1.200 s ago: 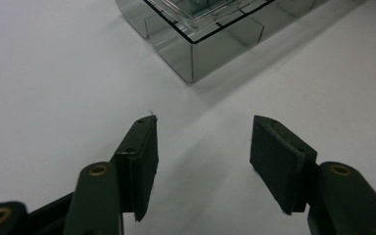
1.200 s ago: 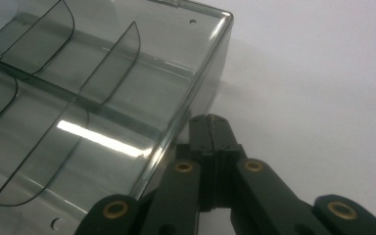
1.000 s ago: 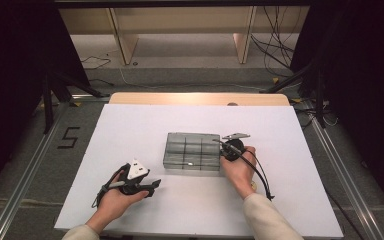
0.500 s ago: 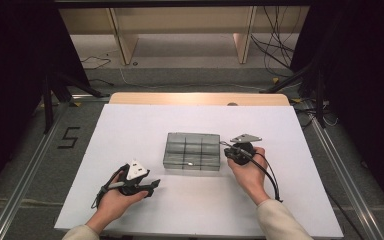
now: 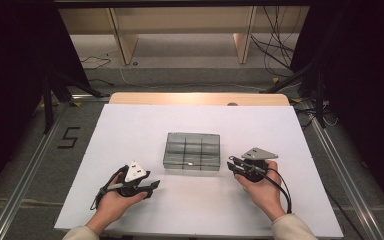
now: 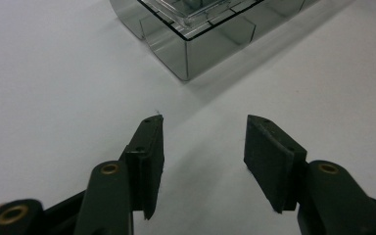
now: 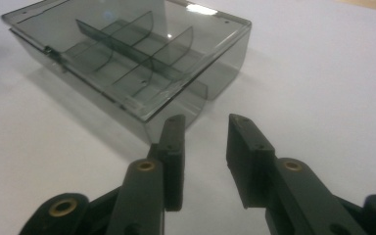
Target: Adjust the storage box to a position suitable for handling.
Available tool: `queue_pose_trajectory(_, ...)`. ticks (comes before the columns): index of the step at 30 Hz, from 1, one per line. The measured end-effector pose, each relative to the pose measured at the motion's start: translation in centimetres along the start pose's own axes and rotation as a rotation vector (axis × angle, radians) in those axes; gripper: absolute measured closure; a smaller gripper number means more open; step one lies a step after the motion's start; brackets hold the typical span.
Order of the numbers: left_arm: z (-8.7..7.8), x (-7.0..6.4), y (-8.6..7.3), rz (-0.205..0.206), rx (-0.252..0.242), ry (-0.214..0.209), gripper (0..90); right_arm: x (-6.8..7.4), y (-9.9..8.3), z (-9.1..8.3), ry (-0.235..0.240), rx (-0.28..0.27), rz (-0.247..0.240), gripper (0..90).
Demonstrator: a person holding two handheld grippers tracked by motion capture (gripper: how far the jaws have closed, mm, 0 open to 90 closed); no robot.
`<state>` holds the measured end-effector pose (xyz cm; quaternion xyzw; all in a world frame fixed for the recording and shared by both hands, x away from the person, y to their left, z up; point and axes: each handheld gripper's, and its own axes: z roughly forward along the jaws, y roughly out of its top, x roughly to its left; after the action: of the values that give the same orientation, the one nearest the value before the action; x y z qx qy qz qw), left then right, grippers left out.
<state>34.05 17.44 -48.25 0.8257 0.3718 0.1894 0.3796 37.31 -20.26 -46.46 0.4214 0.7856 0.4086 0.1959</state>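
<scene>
My right gripper (image 5: 236, 166) has pulled back from the box's top to just off its right end; my left gripper (image 5: 147, 188) has stayed put. The smoked plastic compartment box (image 5: 192, 151) lies flat on the white worktop (image 5: 130, 125), lid closed, long axis running across between the two sets of jaws. Both sets of jaws are parted, released, gripping nothing; the box sits just ahead of each
</scene>
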Motion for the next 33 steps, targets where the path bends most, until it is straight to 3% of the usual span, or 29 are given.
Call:
queue_pose_trajectory(7,-0.3,0.1,-0.1,-0.004,-0.008,0.008,47.4,0.9,-0.6,-0.3,0.038,-0.025,-0.021,58.2)
queue_pose_trajectory(19,-0.4,0.2,-0.2,-0.002,-0.009,0.007,45.7,2.4,-0.7,-0.4,0.069,-0.028,-0.042,49.7)
queue_pose_trajectory(29,-0.3,0.2,-0.1,-0.003,-0.014,0.002,46.2,2.5,-0.8,-0.5,0.069,-0.045,-0.037,49.7)
queue_pose_trajectory(33,-0.2,0.2,-0.1,-0.009,-0.014,0.0,46.7,2.3,0.2,-0.4,0.042,-0.064,-0.016,57.2)
